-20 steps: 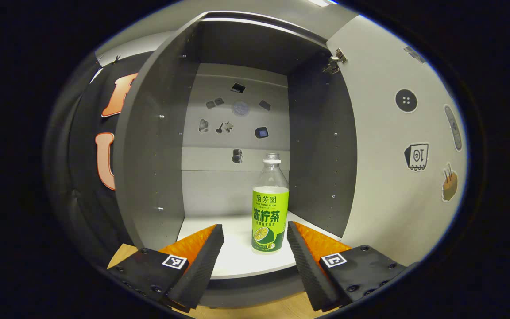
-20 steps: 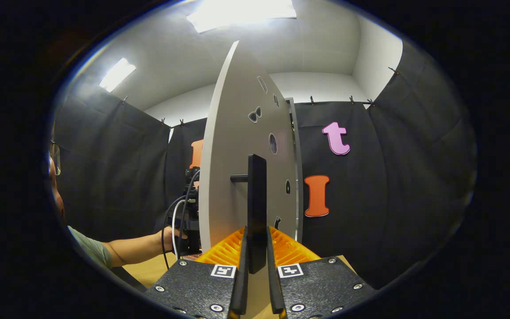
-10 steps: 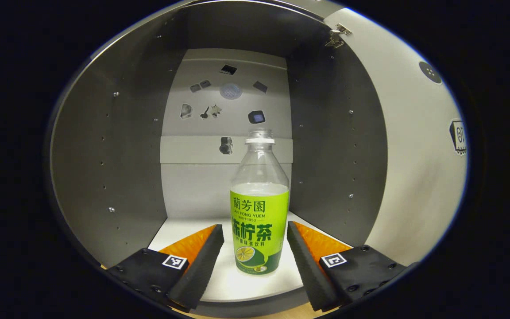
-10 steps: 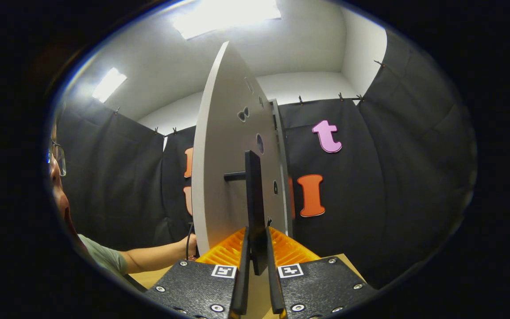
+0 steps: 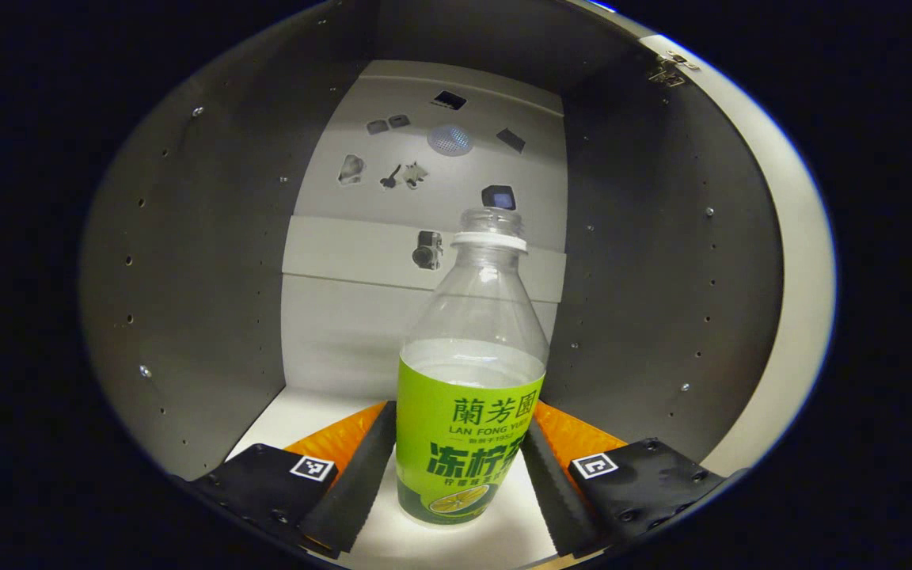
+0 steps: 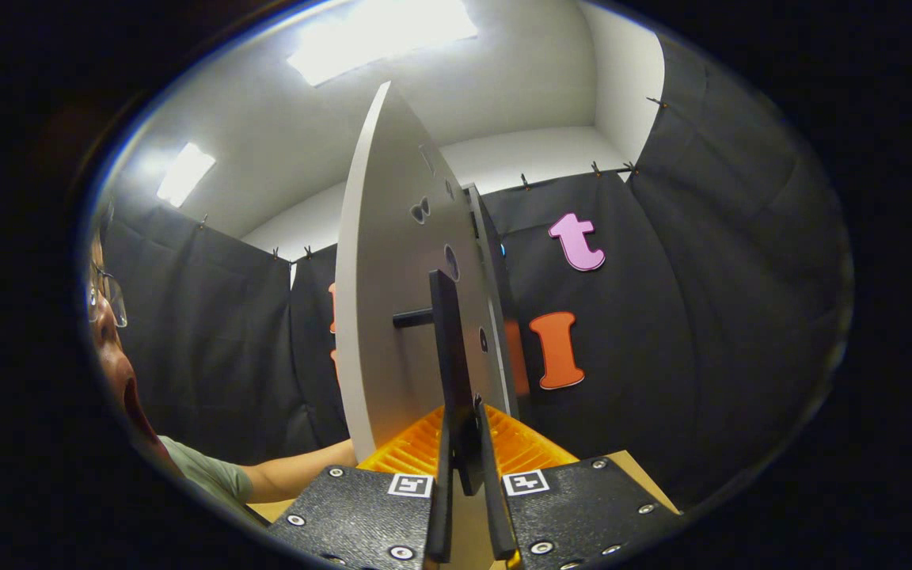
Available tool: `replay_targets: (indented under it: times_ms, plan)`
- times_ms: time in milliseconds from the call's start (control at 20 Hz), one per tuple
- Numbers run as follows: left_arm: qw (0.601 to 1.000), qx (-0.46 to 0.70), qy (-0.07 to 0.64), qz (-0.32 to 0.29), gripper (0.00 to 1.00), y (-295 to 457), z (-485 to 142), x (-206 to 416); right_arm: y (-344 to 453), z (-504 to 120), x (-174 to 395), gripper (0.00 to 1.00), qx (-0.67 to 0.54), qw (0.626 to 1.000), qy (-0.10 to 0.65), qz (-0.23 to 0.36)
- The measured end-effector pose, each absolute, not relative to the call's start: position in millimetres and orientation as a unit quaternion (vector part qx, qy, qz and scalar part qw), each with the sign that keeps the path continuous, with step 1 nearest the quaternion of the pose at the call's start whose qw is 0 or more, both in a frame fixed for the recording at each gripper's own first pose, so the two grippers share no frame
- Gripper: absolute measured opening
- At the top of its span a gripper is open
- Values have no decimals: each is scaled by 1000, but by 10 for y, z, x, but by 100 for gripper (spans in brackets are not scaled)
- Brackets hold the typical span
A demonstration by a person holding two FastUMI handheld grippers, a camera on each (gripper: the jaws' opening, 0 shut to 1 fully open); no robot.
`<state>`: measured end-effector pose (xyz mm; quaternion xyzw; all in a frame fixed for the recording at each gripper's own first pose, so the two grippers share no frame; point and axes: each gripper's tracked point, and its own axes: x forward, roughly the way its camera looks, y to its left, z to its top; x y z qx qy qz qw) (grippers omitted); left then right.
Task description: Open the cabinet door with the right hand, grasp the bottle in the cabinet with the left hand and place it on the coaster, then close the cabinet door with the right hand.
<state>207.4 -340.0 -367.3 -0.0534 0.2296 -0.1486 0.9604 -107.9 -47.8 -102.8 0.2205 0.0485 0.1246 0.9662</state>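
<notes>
Grey walls of the cabinet [image 5: 187, 261] surround my left gripper view, with small stickers [image 5: 424, 154] on the pale back panel and a row of peg holes on each side wall. On the white cabinet floor [image 5: 298, 408] the bottle [image 5: 468, 412] stands upright, clear on top, with a green label on the lower half and no cap on its neck. My left gripper [image 5: 460, 475] reaches into the cabinet and its jaws stand open, one finger on each side of the bottle. The fingers [image 5: 353, 475] are very near the label, but I cannot tell whether they already touch it. At the right edge of this view I see the inner face of the door [image 5: 804, 261], with a hinge [image 5: 666, 71] at the top.

From the right gripper view, I look along the outer face of the door [image 6: 381, 301], which is swung open and seen almost edge-on. A dark bar handle [image 6: 444, 364] stands out from it on a short post. My right gripper [image 6: 465, 483] has its jaws closed on the lower end of this handle, both fingers pressing it. At the left of this view a person's arm [image 6: 298, 475] reaches behind the door, and a piece of wooden tabletop [image 6: 646, 479] shows beside the gripper. Black cloth hangs behind, under a white ceiling with bright lamps [image 6: 381, 32].
</notes>
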Motion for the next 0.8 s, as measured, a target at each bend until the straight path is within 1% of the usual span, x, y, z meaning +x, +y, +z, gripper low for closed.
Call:
replay_targets:
  times_ms: [50, 100, 150, 200, 250, 300, 350, 400, 650, 800]
  plan:
    - [962, -49, 226, -144, 93, -3357, -3655, 2090, -503, -1032, -1070, 20, 224, 966, 49, 122]
    - [962, -49, 227, -145, 89, -3347, -3660, 2102, -534, -1030, -1070, 22, 226, 965, 50, 120]
    - [961, -52, 228, -146, 85, -3355, -3652, 2071, -564, -1040, -1067, 27, 227, 966, 50, 115]
    - [959, -52, 234, -151, 82, -3356, -3640, 2033, -580, -1041, -1071, 29, 228, 966, 50, 111]
    - [958, -51, 236, -153, 82, -3351, -3619, 1994, -592, -1051, -1071, 34, 230, 966, 50, 108]
    - [957, -45, 237, -159, 82, -3350, -3583, 1940, -611, -1054, -1067, 29, 232, 966, 49, 106]
    - [958, -40, 232, -161, 82, -3340, -3520, 1886, -627, -1053, -1064, 40, 234, 965, 49, 103]
    - [959, -33, 226, -166, 80, -3332, -3460, 1841, -639, -1054, -1073, 41, 236, 965, 51, 100]
    - [962, -18, 204, -183, 79, -3215, -3161, 1519, -673, -1096, -1083, 47, 232, 967, 61, 83]
    - [963, -12, 191, -190, 77, -3065, -2987, 1315, -695, -1104, -1093, 48, 227, 969, 63, 70]
